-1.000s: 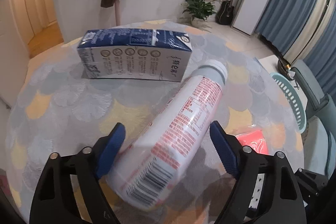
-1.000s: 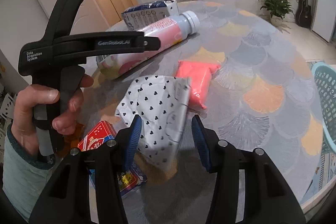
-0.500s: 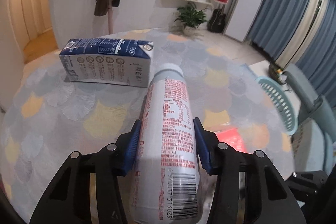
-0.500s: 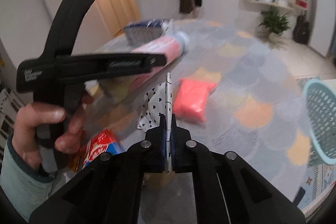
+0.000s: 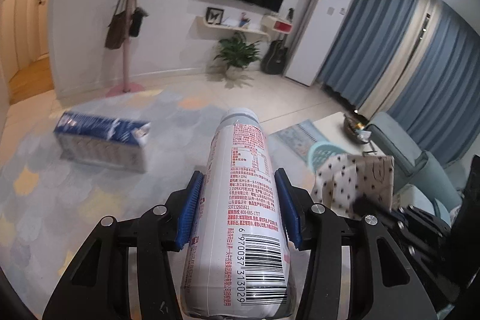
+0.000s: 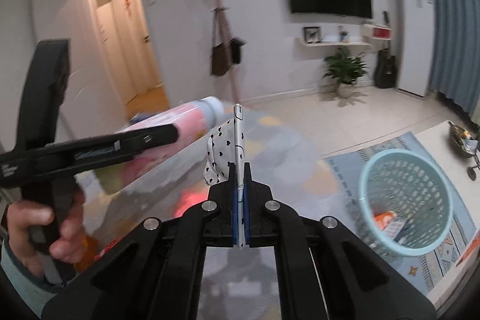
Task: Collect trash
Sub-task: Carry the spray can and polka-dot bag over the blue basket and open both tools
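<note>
left gripper (image 5: pixel 238 207): clamped by its blue pads on a bottle (image 5: pixel 240 218), which is held off the table (image 5: pixel 60 200) with its cap pointing to 12 o'clock.
right gripper (image 6: pixel 239 194): pressed together on a heart-print wrapper (image 6: pixel 228 149), which stands upright between the pads and is lifted clear of the table.
carton (image 5: pixel 102 140): laid on its side on the table, at 10 o'clock from the bottle, well apart.
basket (image 6: pixel 405 197): seen on the floor at 3 o'clock from the right gripper, with an orange packet (image 6: pixel 385 222) inside.
hand (image 6: pixel 39 233): wrapped around the left gripper's handle, at 9 o'clock in the right wrist view.
</note>
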A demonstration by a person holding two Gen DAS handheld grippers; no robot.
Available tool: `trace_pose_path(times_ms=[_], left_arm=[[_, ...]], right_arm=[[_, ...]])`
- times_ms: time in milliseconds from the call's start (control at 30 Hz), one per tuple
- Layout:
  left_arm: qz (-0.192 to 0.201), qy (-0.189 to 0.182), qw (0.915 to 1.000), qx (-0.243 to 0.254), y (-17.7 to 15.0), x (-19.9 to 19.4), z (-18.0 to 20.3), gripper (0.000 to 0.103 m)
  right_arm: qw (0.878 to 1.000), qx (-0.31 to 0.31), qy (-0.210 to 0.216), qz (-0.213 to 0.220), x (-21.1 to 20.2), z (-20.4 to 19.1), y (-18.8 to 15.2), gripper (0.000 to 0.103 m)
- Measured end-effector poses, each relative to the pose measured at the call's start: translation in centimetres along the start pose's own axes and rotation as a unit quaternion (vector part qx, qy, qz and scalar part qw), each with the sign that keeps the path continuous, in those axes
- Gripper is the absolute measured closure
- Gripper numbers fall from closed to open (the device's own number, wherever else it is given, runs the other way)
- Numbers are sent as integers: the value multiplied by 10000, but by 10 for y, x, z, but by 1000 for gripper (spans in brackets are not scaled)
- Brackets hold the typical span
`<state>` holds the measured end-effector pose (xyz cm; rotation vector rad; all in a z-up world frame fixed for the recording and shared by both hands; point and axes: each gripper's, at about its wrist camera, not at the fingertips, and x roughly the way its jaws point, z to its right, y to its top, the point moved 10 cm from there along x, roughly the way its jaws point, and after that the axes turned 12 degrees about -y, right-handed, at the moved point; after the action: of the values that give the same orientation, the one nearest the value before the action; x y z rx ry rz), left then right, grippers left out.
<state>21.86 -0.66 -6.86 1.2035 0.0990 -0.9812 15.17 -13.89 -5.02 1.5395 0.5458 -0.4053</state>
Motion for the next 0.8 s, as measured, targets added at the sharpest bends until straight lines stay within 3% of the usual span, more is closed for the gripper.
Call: trace_pose_path(times_ms=[300, 467, 633, 800], left_arm=[[66, -318, 9985, 449, 33, 45, 72, 56], [-66, -598, 9958, 688, 42, 84, 115, 56], [-206, -945, 9918, 832, 40, 124, 157, 56], [-539, -1109, 9883, 896, 24, 171, 183, 56]], right_arm=[[9935, 685, -832, 377, 4, 108, 35, 101], [9856, 1095, -1234, 380, 11, 172, 40, 101], [9745, 1516, -1643, 171, 25, 233, 26, 101], [9620, 1922, -1914, -309, 53, 277, -3, 101]])
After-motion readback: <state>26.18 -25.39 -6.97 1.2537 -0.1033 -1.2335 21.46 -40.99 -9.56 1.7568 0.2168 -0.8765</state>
